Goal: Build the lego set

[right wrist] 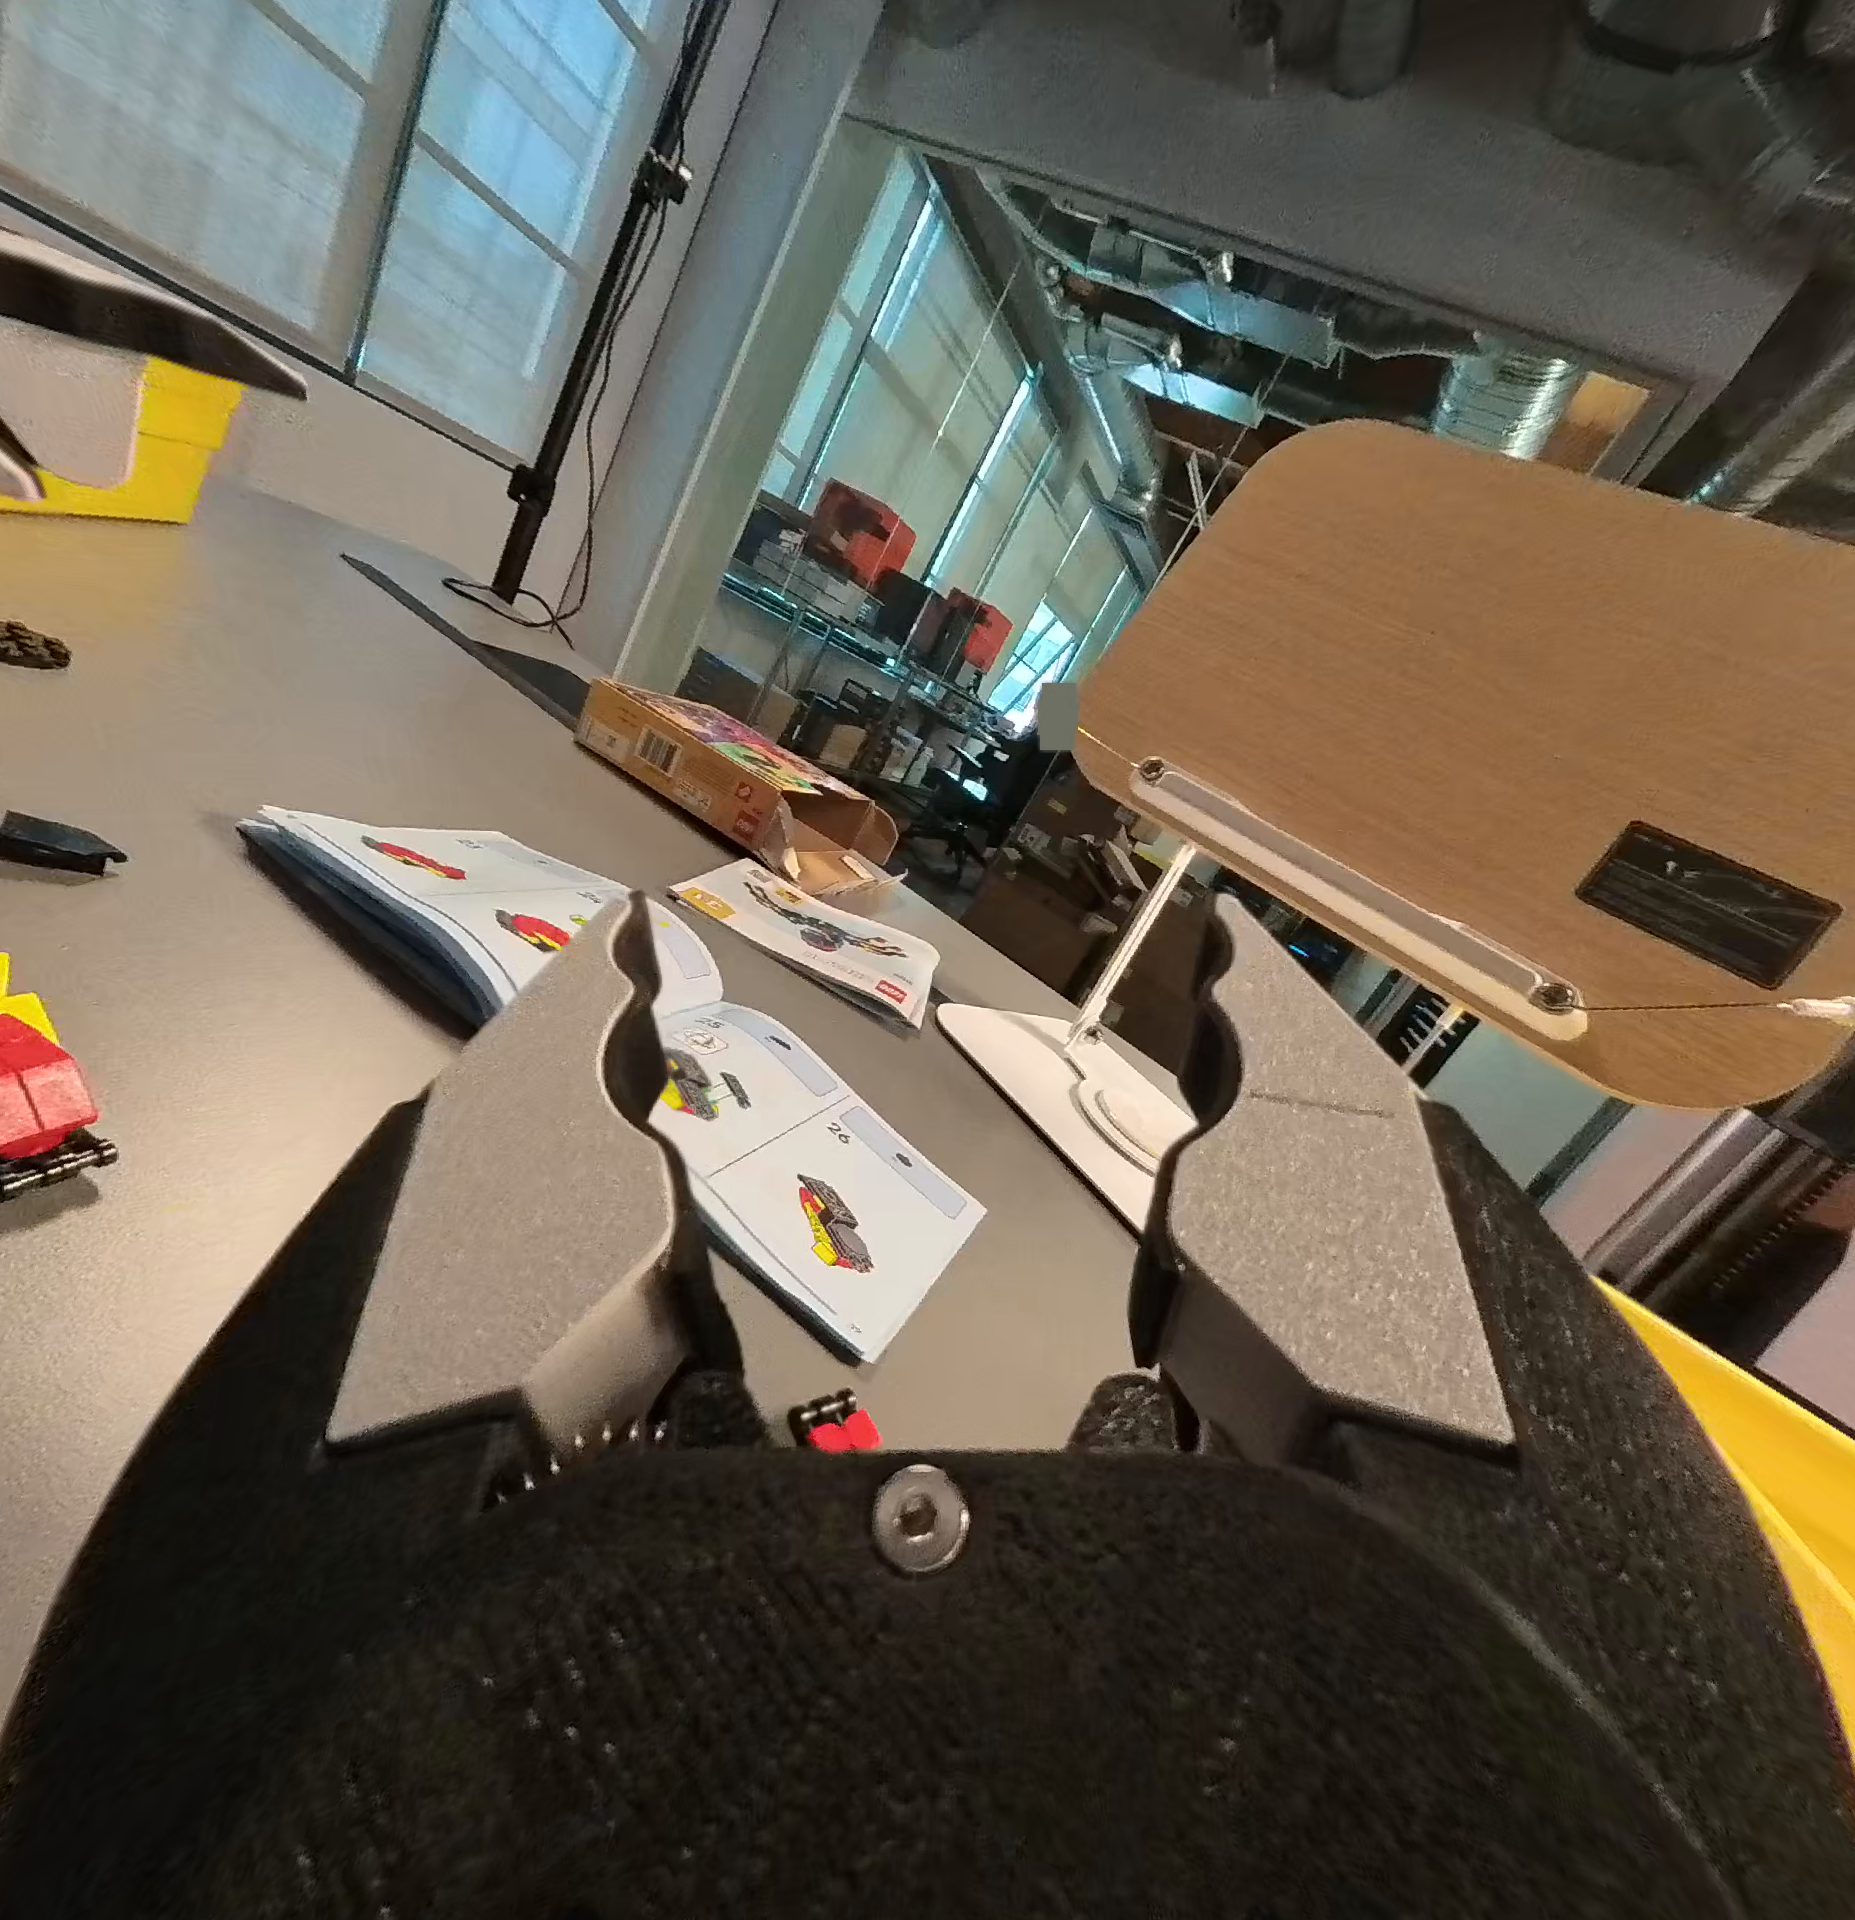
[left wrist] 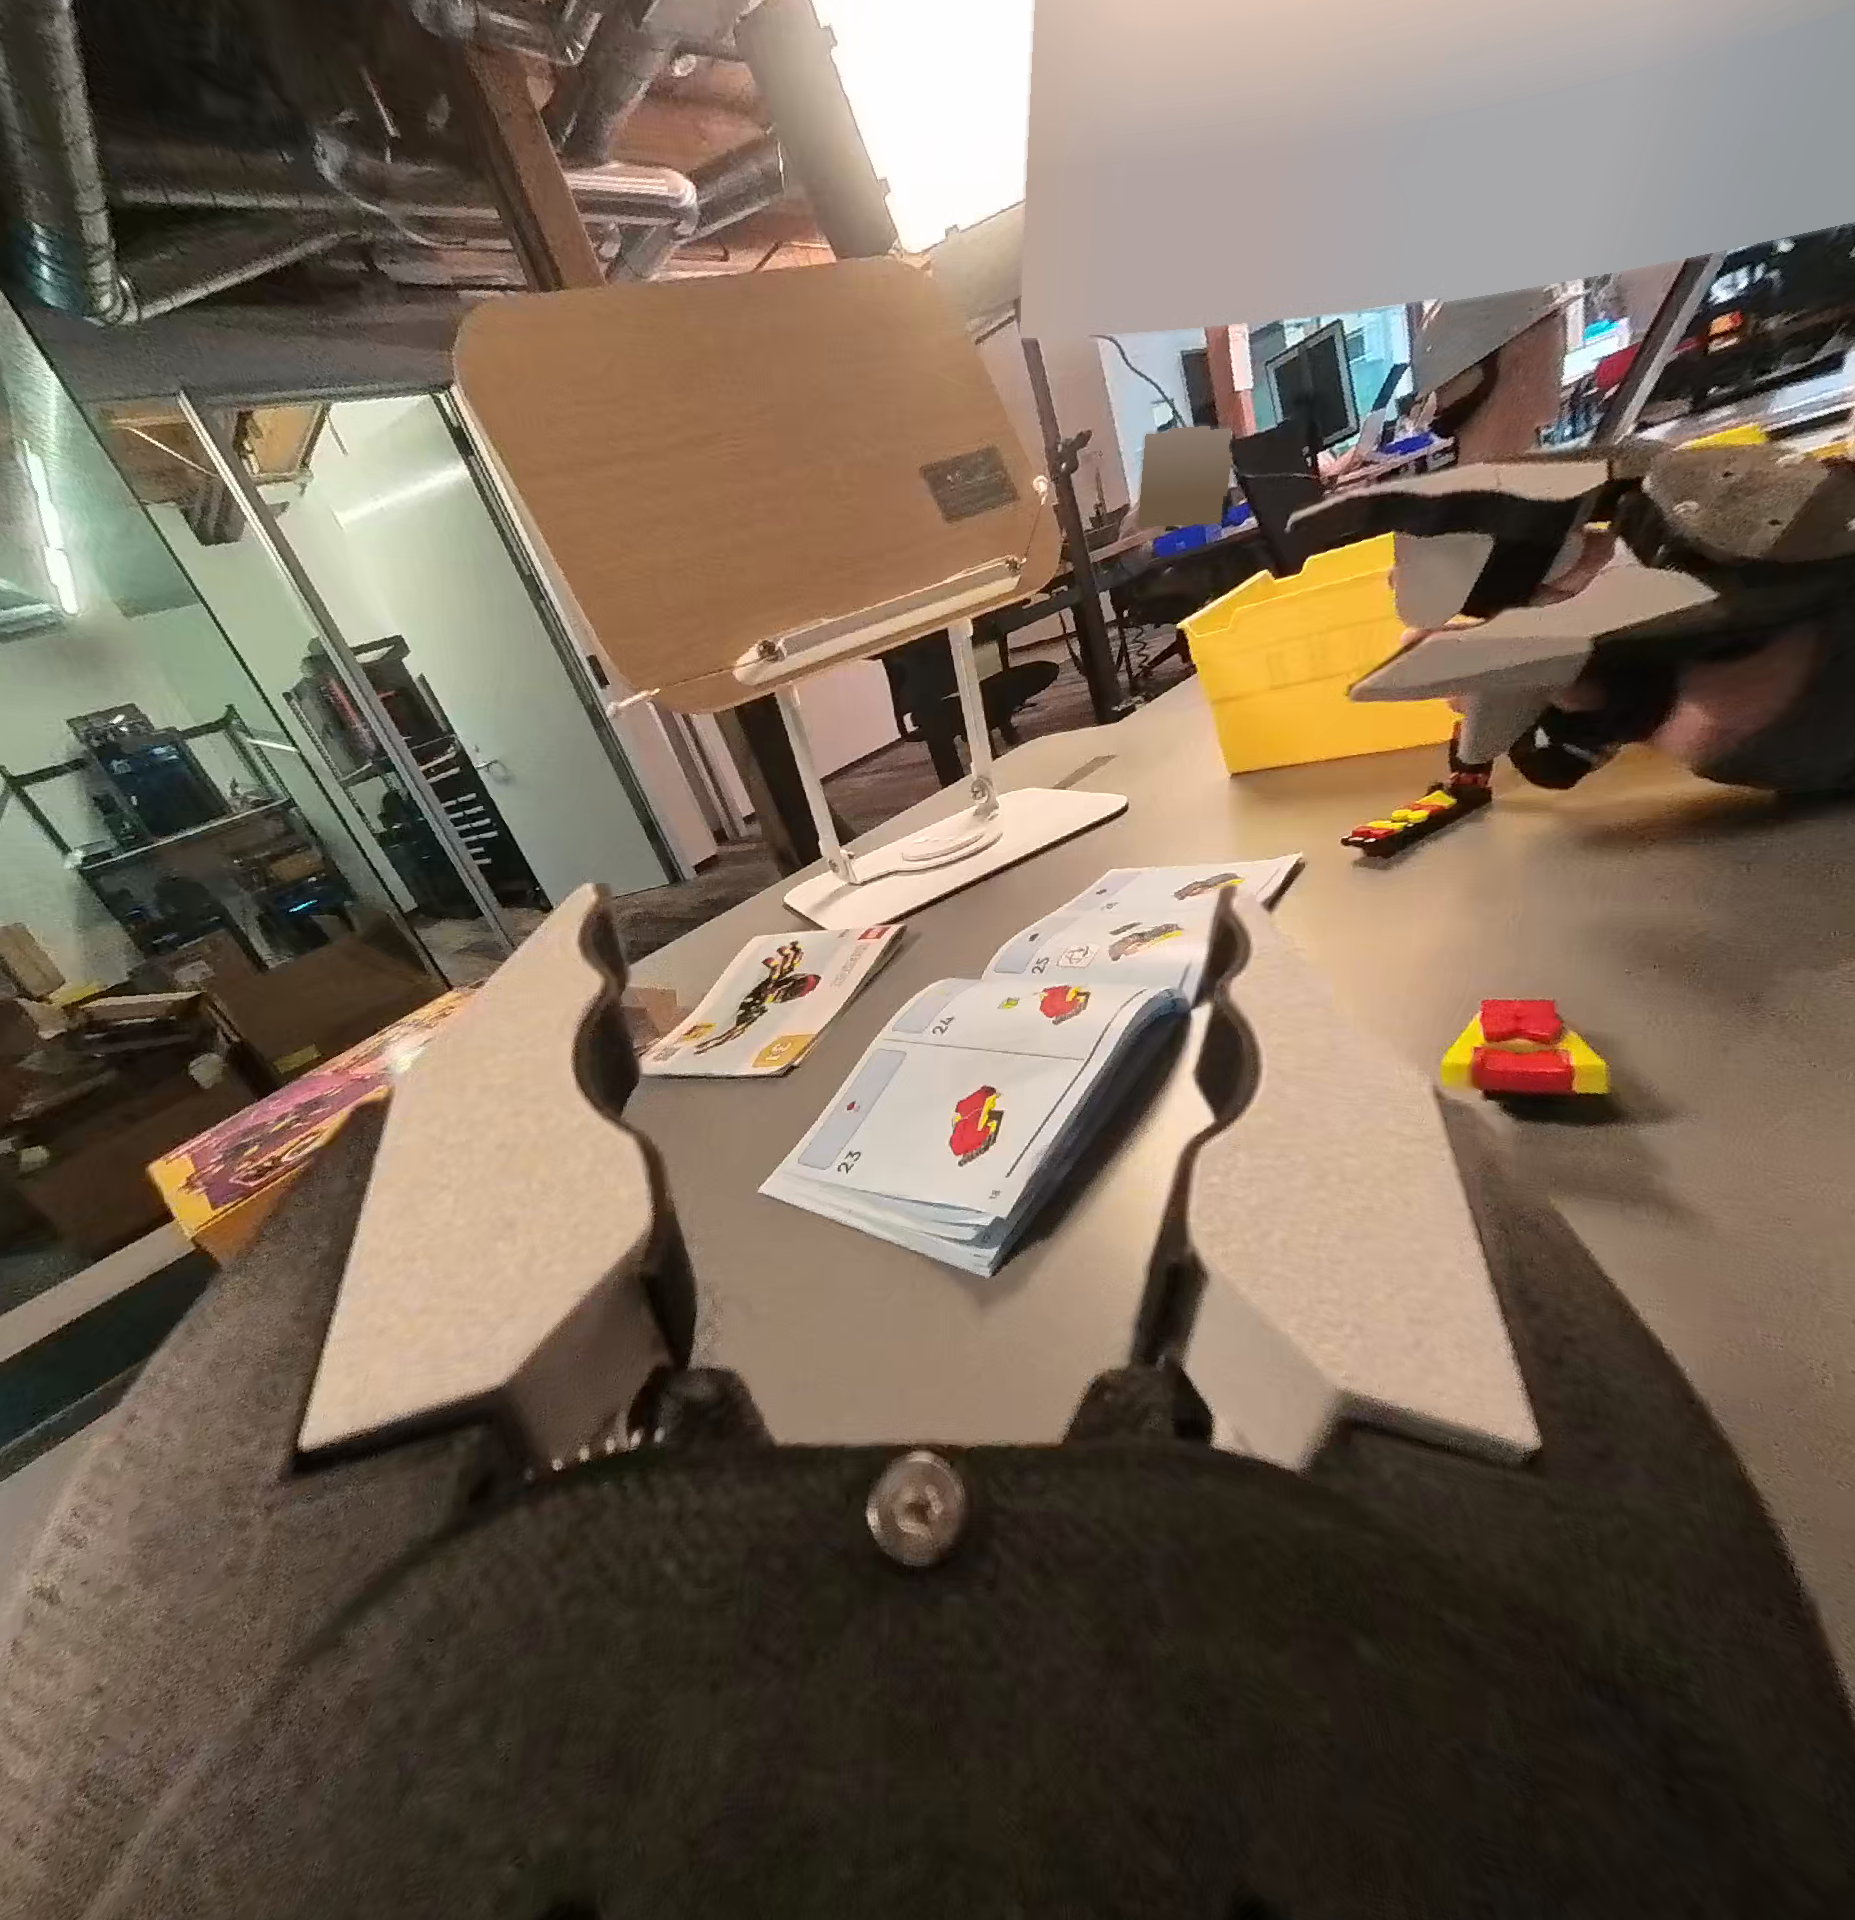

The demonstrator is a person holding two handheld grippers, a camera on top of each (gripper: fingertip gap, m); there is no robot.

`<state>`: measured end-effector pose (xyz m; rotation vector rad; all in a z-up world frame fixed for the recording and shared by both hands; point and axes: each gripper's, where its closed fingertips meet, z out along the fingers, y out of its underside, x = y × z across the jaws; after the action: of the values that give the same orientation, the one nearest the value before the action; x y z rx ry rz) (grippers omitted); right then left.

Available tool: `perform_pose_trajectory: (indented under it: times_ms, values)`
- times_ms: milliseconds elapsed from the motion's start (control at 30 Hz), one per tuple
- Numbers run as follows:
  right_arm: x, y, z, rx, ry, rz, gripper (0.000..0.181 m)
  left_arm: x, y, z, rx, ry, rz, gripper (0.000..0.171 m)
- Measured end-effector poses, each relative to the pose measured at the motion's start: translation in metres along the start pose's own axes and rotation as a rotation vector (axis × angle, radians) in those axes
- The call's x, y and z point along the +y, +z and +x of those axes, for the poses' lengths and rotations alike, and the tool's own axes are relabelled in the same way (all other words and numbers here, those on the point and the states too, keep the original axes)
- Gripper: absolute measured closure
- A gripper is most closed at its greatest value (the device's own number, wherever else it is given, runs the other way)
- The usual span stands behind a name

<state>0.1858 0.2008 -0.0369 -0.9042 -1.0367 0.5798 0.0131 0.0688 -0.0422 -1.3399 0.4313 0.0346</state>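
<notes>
— Listing the left wrist view: what is recorded?
— Left tool (left wrist: 912, 935) spread wide, nothing held; open instruction booklet (left wrist: 990, 1101) laid on the surface (left wrist: 1525, 935); red-and-yellow lego assembly (left wrist: 1522, 1049) set just right of it.

— And the right wrist view?
— Right tool (right wrist: 928, 935) likewise parted and empty, above the booklet; the assembly is seen at left; wooden book stand (right wrist: 1505, 748) noted beyond.
</notes>
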Motion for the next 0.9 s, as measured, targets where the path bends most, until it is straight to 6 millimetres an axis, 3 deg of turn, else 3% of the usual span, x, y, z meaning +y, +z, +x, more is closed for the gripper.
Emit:
perform_pose_trajectory:
  times_ms: [133, 200, 300, 400, 533, 733, 900]
  values:
    - [-0.004, -0.001, 0.001, 0.002, 0.002, 0.022, 0.080, -0.005, -0.002, 0.002, 0.020, -0.022, 0.025, 0.062]
    - [-0.004, -0.001, 0.002, 0.007, 0.004, 0.027, 0.080, 0.000, -0.002, 0.015, 0.087, -0.060, -0.032, 0.073]
    - [-0.005, -0.001, 0.001, 0.004, 0.008, 0.035, 0.080, 0.016, 0.005, 0.060, 0.295, -0.118, -0.213, 0.096]
    - [-0.006, -0.001, -0.002, -0.014, 0.009, 0.043, 0.081, 0.029, 0.013, 0.105, 0.478, -0.156, -0.369, 0.100]
    - [-0.008, -0.001, -0.014, -0.077, 0.021, 0.057, 0.086, 0.043, 0.019, 0.137, 0.603, -0.157, -0.504, 0.110]
    - [-0.016, -0.005, -0.045, -0.278, 0.126, 0.077, 0.109, 0.062, 0.019, 0.154, 0.694, -0.138, -0.642, 0.120]
    - [-0.016, -0.009, -0.071, -0.477, 0.277, -0.003, 0.113, 0.069, 0.017, 0.159, 0.708, -0.063, -0.677, 0.133]
